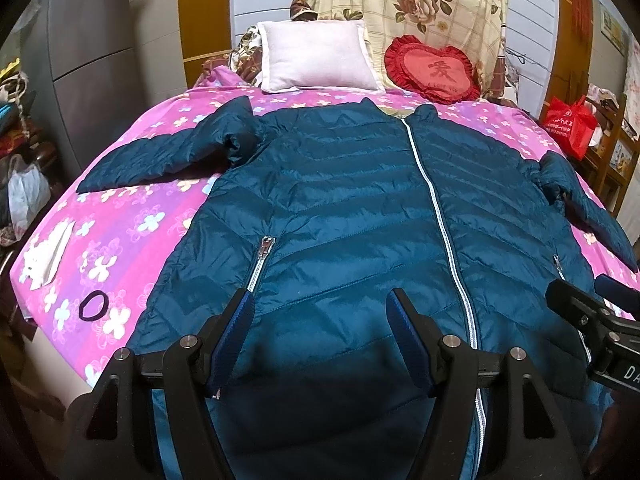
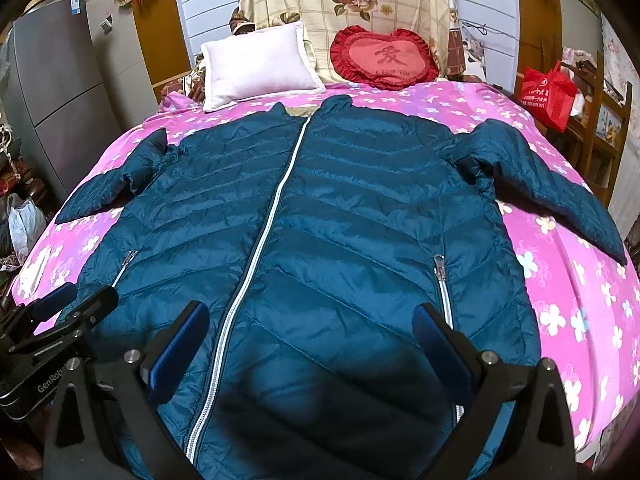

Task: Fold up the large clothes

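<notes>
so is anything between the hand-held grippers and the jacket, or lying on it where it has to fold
Nothing visible. Both the left hand-held gripper and the right hand-held gripper hover open directly over the blue puffer jacket, whose front lies bare. The black hair tie and the white pillow sit on the bedsheet, off the jacket.

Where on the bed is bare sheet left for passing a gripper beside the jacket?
Bare pink sheet lies between the jacket body and the right sleeve. Left of the body, below the left sleeve, it holds a hair tie and white item. The pillow and heart cushion crowd the head.
</notes>
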{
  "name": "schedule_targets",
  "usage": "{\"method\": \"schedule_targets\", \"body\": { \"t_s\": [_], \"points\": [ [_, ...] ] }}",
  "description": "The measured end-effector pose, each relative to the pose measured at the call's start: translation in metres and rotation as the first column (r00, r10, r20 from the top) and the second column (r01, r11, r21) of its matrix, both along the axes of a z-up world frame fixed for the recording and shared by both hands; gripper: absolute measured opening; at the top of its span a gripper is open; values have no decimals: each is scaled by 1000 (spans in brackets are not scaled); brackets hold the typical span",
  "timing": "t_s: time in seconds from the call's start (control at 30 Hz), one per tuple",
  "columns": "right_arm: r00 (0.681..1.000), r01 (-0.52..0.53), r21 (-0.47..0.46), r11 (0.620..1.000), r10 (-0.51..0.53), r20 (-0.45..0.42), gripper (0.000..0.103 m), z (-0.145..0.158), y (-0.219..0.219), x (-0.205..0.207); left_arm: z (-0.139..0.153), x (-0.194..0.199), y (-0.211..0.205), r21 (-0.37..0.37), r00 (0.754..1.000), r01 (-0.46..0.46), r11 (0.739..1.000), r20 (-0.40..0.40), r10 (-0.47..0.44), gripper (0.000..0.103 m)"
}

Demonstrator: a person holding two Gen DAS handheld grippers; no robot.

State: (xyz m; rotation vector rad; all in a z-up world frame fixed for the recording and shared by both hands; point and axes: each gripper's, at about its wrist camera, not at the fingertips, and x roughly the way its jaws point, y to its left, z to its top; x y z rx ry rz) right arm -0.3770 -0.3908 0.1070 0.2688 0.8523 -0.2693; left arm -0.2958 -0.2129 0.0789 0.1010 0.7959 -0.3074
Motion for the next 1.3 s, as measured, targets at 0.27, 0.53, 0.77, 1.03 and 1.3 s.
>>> {"method": "schedule_targets", "body": {
  "t_s": [0.27,0.53,0.77,1.03,1.3],
  "points": [
    [1000,1,11,1000,-1,-4,103,-2,0,-1,-4,0,-1,9,1000,-3,1000,-8,3,45],
    [1000,-2,24,1000,2,-2,103,-3,1,0,-7,1,-1,10,1000,-8,1000,-13,8,45],
    [1000,-17,63,998,17,-2,103,-2,1,5,-5,8,0,16,1000,-16,1000,-6,16,45],
    [999,-14,109,994,10,38,103,18,-7,19,9,24,7,21,999,-42,999,18,41,45],
    [998,-24,40,999,22,62,103,43,-11,42,29,46,15,34,996,-66,997,60,64,45]
  ]
}}
